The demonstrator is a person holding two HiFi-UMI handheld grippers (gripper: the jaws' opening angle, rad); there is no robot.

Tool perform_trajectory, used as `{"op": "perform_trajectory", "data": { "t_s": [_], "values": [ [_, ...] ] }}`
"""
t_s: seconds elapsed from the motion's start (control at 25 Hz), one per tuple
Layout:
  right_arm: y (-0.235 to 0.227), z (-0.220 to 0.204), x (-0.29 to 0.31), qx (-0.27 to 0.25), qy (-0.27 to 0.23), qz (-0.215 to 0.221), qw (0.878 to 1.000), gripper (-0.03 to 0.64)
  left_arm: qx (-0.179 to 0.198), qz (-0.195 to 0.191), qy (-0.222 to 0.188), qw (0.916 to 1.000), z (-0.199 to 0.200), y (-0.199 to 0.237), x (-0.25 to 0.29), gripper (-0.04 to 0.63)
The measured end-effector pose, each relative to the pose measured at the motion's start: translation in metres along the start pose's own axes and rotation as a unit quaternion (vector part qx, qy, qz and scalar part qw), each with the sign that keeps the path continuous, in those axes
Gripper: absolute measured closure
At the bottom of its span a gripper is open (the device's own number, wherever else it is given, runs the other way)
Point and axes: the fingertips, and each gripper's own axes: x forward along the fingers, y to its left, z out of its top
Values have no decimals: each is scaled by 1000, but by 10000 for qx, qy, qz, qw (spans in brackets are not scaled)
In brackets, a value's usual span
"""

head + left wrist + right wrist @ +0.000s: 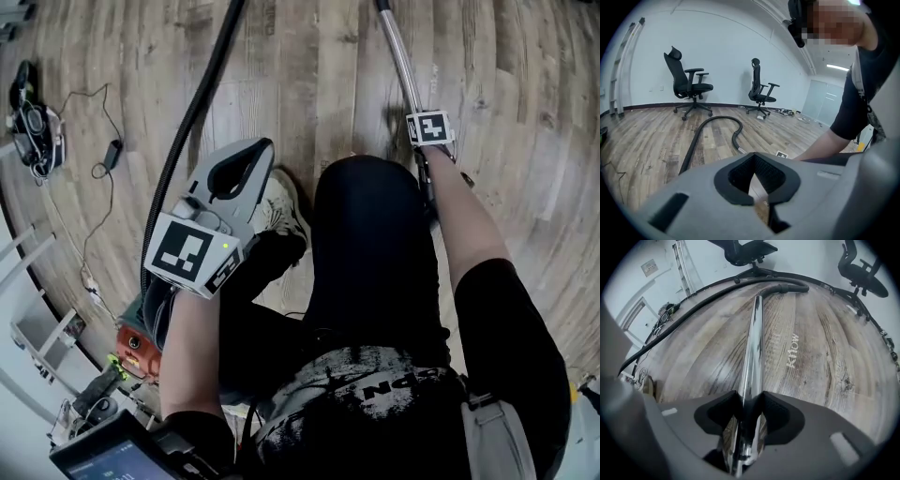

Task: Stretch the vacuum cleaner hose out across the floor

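Note:
A black ribbed vacuum hose [192,112] runs over the wooden floor from the red vacuum body [141,347] and curves round in the left gripper view as hose [701,133]. It joins a shiny metal wand tube [398,56]. My right gripper [750,398] points steeply down and is shut on that tube [753,333], which passes between its dark pads; its marker cube [429,127] shows in the head view. My left gripper [262,150] hangs over the floor beside the hose, jaws shut with nothing between them [754,157].
Two black office chairs [689,84] [761,91] stand by the far wall. A small device [36,127] with a thin cable and adapter [112,155] lies at the left. White shelving [37,328] lines the left edge. The person's dark-clad legs crouch between both grippers.

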Motion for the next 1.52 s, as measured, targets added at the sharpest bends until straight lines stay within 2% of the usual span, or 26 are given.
{"op": "perform_trajectory", "data": {
  "t_s": [0.2,0.32,0.4,0.48,0.56,0.6,0.68,0.72,0.76,0.84,0.88,0.92,1.0,1.16,1.24,1.28,1.32,1.36,1.4,1.44,1.52],
  "values": [
    [-2,1,0,144,-63,129,9998,437,-353,-59,-196,9992,4,6,26,594],
    [-2,-3,-4,279,139,345,9989,440,-720,-391,-414,9958,3,6,50,594],
    [-6,-6,-11,248,266,419,9985,440,-1267,-662,-432,9888,-9,12,80,594],
    [-15,-12,-25,185,339,412,9984,439,-1821,-923,-257,9786,-32,13,124,592],
    [-25,-20,-45,131,402,366,9984,440,-2153,-1277,141,9681,-59,-1,177,495],
    [-30,-24,-55,82,442,328,9985,439,-2278,-1446,362,9622,-74,-13,205,474],
    [-41,-31,-78,-51,517,220,9984,439,-2650,-1749,705,9456,-98,-41,257,422],
    [-47,-34,-90,-122,552,156,9983,439,-2976,-1919,783,9319,-106,-57,280,391],
    [-52,-37,-102,-196,596,96,9980,440,-3400,-2074,781,9139,-111,-72,300,375],
    [-62,-43,-126,-343,674,5,9971,440,-4294,-2276,638,8716,-115,-100,335,350],
    [-66,-45,-137,-408,683,-25,9968,440,-4625,-2354,568,8529,-115,-114,349,342],
    [-70,-46,-147,-458,666,-41,9967,440,-4848,-2440,529,8382,-114,-128,361,342],
    [-71,-51,-162,-502,602,-26,9969,440,-5090,-2594,513,8191,-110,-152,379,330],
    [-66,-67,-172,-582,524,-17,9969,440,-5412,-2722,381,7948,-107,-178,407,305],
    [-63,-73,-172,-689,532,-34,9962,439,-5675,-2893,164,7707,-96,-186,421,314],
    [-61,-76,-172,-736,530,-35,9959,438,-5843,-2979,41,7549,-89,-190,425,348],
    [-59,-79,-172,-766,506,-30,9958,437,-6019,-3012,-33,7396,-85,-194,427,337],
    [-58,-82,-173,-775,455,-23,9959,437,-6156,-2991,-46,7290,-84,-196,428,400],
    [-59,-84,-174,-791,392,-29,9961,437,-6209,-2944,-30,7265,-86,-197,429,482],
    [-60,-84,-175,-857,339,-73,9957,436,-6183,-2876,-24,7314,-87,-197,428,480],
    [-64,-82,-174,-1158,326,-265,9924,431,-6041,-2662,-78,7511,-84,-194,427,482]
  ]
}}
